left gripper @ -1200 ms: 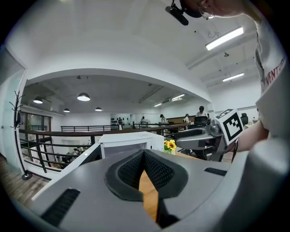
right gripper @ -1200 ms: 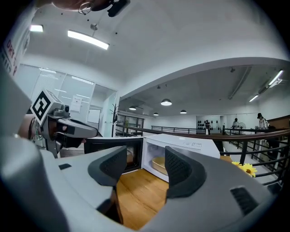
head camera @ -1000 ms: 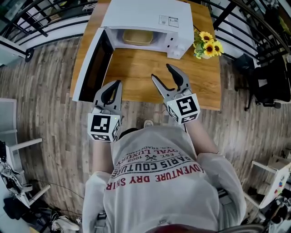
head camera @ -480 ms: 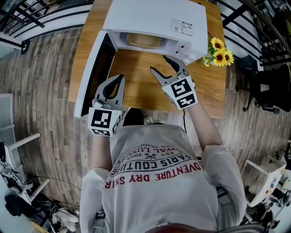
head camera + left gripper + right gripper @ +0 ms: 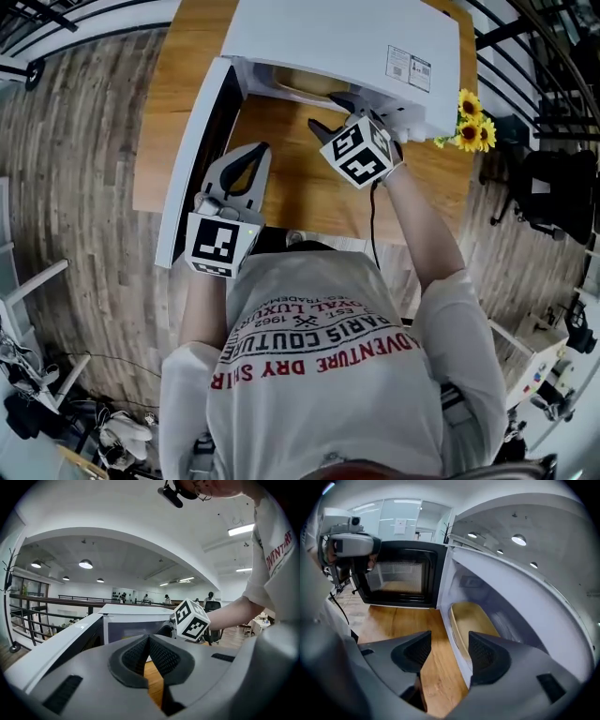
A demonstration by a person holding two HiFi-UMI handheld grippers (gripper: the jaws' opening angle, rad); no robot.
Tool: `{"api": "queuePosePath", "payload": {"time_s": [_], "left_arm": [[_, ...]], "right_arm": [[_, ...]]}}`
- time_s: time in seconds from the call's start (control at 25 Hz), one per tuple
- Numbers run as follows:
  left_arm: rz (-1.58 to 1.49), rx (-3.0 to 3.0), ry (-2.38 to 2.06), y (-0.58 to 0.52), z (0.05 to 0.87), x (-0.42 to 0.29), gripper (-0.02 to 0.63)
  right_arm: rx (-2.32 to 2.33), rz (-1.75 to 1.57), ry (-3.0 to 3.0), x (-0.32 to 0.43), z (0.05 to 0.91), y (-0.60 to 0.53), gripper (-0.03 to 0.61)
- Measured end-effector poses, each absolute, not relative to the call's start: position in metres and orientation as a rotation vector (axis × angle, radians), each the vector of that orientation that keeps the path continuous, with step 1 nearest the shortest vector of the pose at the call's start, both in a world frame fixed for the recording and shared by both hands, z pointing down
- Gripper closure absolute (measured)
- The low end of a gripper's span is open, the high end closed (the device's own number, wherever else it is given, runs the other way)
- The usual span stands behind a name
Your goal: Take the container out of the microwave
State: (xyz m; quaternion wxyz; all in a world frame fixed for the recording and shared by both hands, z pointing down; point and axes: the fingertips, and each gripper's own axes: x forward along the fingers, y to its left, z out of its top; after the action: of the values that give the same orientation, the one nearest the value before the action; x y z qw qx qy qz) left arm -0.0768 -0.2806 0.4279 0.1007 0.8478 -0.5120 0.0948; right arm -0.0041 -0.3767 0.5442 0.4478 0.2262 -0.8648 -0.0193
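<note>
Right gripper (image 5: 449,645) is up at the mouth of the microwave (image 5: 337,37) with its jaws apart and nothing in them. One jaw sits over the wooden table (image 5: 389,620), the other in front of the cavity opening. The container (image 5: 471,620), a shallow tan dish, is inside on the microwave floor just past the jaws, not touched as far as I can tell. From the head view you only get a sliver of it (image 5: 305,82) under the top edge of the oven.

Left gripper (image 5: 149,644) has its jaws closed together, empty, and hangs back over the near edge of the table by the open door (image 5: 192,159). It's well short of the cavity. Its view catches the other gripper's marker cube (image 5: 191,620) ahead and to the right.

The door is swung fully out to the person's left, dark window facing in (image 5: 401,576). So the way into the cavity is clear apart from the right gripper itself.

Around it there's a pot of sunflowers (image 5: 473,131) at the table's right corner beside the microwave. The floor (image 5: 84,141) is grey wood plank, with black railing (image 5: 525,47) along the far side. A dark chair (image 5: 553,187) stands off to the right, and there's a tangle of cables (image 5: 56,422) at lower left. It's a big open room with round ceiling lights (image 5: 86,564).
</note>
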Motion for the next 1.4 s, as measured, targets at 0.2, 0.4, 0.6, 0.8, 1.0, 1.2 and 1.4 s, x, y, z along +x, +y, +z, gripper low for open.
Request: {"api": "queuePosePath", "payload": {"time_s": [0.2,0.4,0.6,0.8,1.0,1.2,1.4], "left_arm": [[0.297,2.485,-1.507,-0.286,0.438,-0.079,0.600],[0.312,2.477,-1.504,-0.284,0.442,-0.079,0.600],[0.326,2.454,-1.523,-0.287,0.445,-0.084,0.600],[0.344,2.472,-1.533,-0.290,0.442,-0.085,0.600],[0.344,2.487,-1.541,-0.287,0.436,-0.083,0.600],[0.352,2.509,-1.546,-0.280,0.428,-0.079,0.600],[0.354,2.536,-1.552,-0.272,0.420,-0.075,0.600]], "right_arm": [[0.463,-0.093,-2.064,-0.015,0.571,-0.398,0.319],[0.338,-0.178,-2.014,-0.026,0.592,-0.406,0.365],[0.297,-0.194,-1.975,-0.030,0.605,-0.411,0.428],[0.315,-0.245,-1.966,-0.031,0.604,-0.415,0.531],[0.327,-0.206,-2.008,-0.028,0.598,-0.409,0.534],[0.383,-0.162,-2.063,-0.022,0.578,-0.395,0.538],[0.429,-0.081,-2.102,-0.012,0.559,-0.370,0.540]]}}
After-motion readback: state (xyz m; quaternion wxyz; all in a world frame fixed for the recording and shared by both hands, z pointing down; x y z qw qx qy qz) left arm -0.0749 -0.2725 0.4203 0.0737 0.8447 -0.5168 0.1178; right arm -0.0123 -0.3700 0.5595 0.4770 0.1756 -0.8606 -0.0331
